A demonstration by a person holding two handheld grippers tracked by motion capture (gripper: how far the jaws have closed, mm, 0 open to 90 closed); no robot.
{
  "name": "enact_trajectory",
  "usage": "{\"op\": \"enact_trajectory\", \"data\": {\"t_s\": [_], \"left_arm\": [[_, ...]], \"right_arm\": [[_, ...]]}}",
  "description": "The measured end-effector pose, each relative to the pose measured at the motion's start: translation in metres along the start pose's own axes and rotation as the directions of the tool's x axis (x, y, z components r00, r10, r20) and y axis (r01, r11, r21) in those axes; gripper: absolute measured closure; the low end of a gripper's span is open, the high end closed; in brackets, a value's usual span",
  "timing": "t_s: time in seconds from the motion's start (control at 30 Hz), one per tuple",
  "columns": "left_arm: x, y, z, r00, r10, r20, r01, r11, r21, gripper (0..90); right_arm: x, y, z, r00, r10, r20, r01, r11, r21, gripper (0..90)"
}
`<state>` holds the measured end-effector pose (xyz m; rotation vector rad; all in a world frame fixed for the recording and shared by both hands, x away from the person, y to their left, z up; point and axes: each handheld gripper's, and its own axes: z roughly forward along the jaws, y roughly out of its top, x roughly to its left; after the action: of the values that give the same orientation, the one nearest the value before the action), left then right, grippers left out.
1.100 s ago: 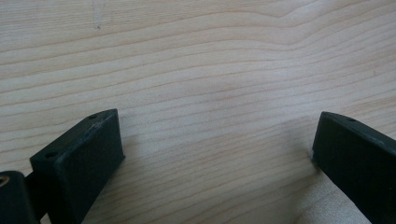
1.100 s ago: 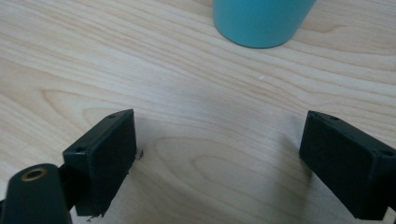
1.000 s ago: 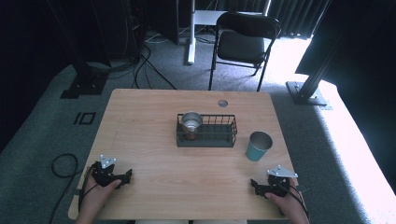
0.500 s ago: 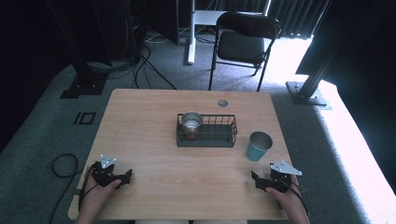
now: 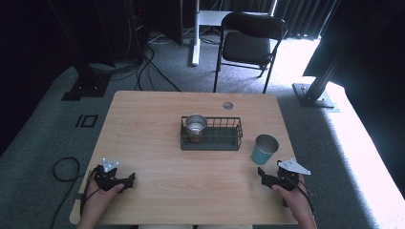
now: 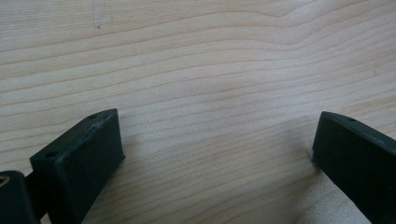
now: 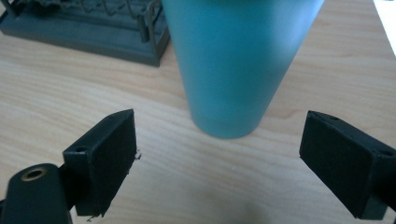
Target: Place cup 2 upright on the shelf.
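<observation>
A teal cup (image 5: 264,149) stands upright on the wooden table (image 5: 157,124), just right of a black wire basket (image 5: 212,141). A metal cup (image 5: 196,126) sits in the basket's left end. My right gripper (image 5: 261,173) rests near the table's front right, open, its jaws pointing at the teal cup (image 7: 236,65) a short way ahead; nothing is between them (image 7: 219,154). My left gripper (image 5: 131,179) lies at the front left, open, with bare wood between its jaws (image 6: 217,149).
A small round hole (image 5: 228,105) marks the table's far side. A black folding chair (image 5: 250,45) stands beyond the table, with a white desk leg (image 5: 194,38) and cables on the grey carpet. Black stand bases sit at the left (image 5: 86,88) and right (image 5: 315,95).
My right gripper has shifted slightly right and forward, toward the teal cup. The left gripper has stayed in place.
</observation>
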<state>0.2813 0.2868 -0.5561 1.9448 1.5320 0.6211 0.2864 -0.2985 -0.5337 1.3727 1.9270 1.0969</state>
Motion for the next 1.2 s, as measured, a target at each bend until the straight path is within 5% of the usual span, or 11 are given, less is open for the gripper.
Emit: {"op": "enact_trajectory", "data": {"t_s": [0.73, 1.2], "left_arm": [[0.0, 0.0, 0.0, 1.0, 0.0, 0.0, 0.0, 1.0, 0.0, 2.7], [0.0, 0.0, 0.0, 1.0, 0.0, 0.0, 0.0, 1.0, 0.0, 2.7]], "right_arm": [[-0.005, 0.016, 0.013, 0.9993, 0.007, 0.037, -0.004, 0.997, -0.082, 10.5], [-0.003, 0.023, 0.023, 0.9997, 0.021, 0.015, -0.019, 0.992, -0.124, 10.5]]}}
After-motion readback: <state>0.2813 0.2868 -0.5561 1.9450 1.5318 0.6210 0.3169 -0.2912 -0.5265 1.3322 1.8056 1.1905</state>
